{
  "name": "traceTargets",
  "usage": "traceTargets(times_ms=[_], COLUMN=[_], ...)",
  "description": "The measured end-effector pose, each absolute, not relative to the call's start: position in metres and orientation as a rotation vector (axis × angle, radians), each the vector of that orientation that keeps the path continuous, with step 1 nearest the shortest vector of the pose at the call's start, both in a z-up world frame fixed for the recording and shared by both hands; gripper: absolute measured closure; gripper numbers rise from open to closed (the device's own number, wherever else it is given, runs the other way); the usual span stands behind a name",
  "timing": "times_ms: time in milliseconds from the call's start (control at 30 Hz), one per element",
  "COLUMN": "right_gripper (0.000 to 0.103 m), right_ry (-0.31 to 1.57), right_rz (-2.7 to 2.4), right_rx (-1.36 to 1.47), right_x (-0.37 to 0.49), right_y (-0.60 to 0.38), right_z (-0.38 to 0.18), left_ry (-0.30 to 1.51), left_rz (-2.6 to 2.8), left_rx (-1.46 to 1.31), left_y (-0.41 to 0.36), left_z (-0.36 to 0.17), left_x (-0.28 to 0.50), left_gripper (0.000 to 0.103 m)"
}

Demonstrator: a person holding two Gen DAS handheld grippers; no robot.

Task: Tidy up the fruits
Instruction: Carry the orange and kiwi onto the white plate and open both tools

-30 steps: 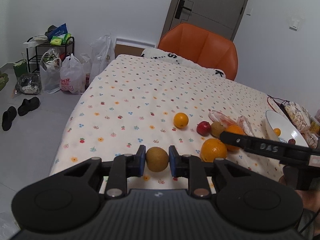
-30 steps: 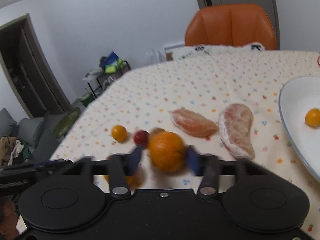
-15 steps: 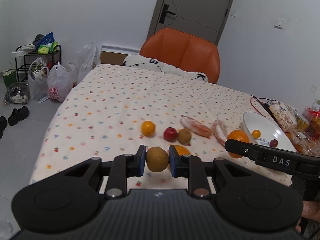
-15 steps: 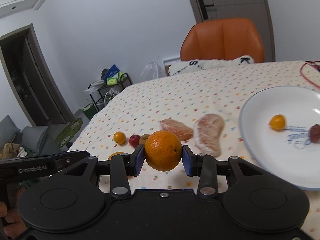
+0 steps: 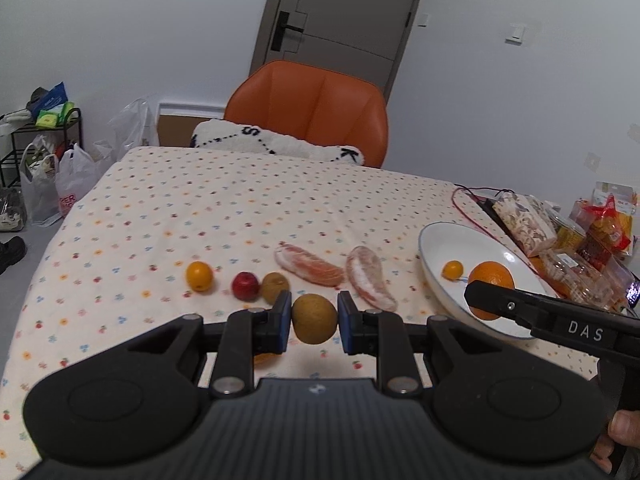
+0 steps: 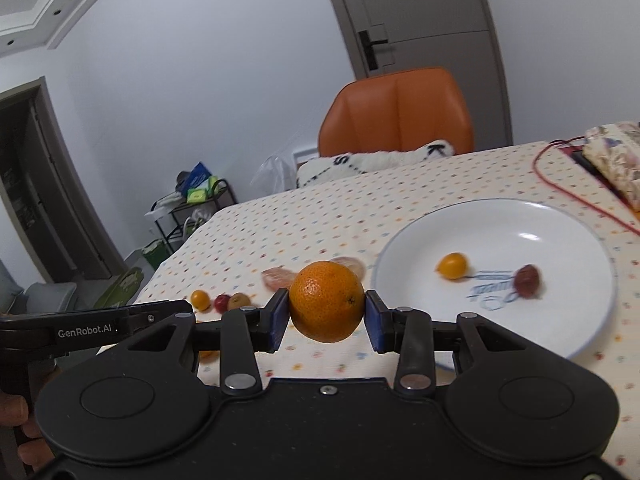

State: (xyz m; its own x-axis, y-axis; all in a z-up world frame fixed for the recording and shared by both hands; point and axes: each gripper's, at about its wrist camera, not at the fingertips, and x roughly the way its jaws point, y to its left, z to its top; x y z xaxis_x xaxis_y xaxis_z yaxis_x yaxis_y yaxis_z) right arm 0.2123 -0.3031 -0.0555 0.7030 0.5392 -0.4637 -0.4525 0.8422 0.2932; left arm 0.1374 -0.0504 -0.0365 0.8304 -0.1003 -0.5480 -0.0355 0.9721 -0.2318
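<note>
**2 fruits gripped, plate up next**

Left wrist view: a brown round fruit (image 5: pixel 314 319) is pinched across its middle by the left gripper (image 5: pixel 314 322), held above the tablecloth (image 5: pixel 200 208). Probably firm, light.

Right wrist view: an orange (image 6: pixel 327 307) is clamped by the right gripper (image 6: pixel 326 316), near the plate (image 6: pixel 568 332). Pebbly peel, decent grip expected, bruising possible if squeezed.

You've carried the orange (image 6: pixel 327 306) in your right gripper (image 6: pixel 326 316) from over the fruit row to the white plate's (image 6: pixel 560 216) near-left rim; your left gripper (image 5: pixel 314 322) has lifted its brown fruit (image 5: pixel 314 319) higher above the tablecloth.
</note>
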Motion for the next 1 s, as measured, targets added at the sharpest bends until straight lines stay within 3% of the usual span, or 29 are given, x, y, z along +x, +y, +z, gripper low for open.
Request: traceTargets(times_ms=[1000], right_gripper=[0.065], right_ry=[0.554], right_rz=[0.355], right_rx=[0.247], right_x=[0.237], right_y=[-0.392], right_z=[-0.075], left_ry=[0.639], left_rz=[-0.187], left_rx=[-0.148], left_y=[-0.148], left_z=[-0.036], left_x=[0.21], left_gripper=[0.08])
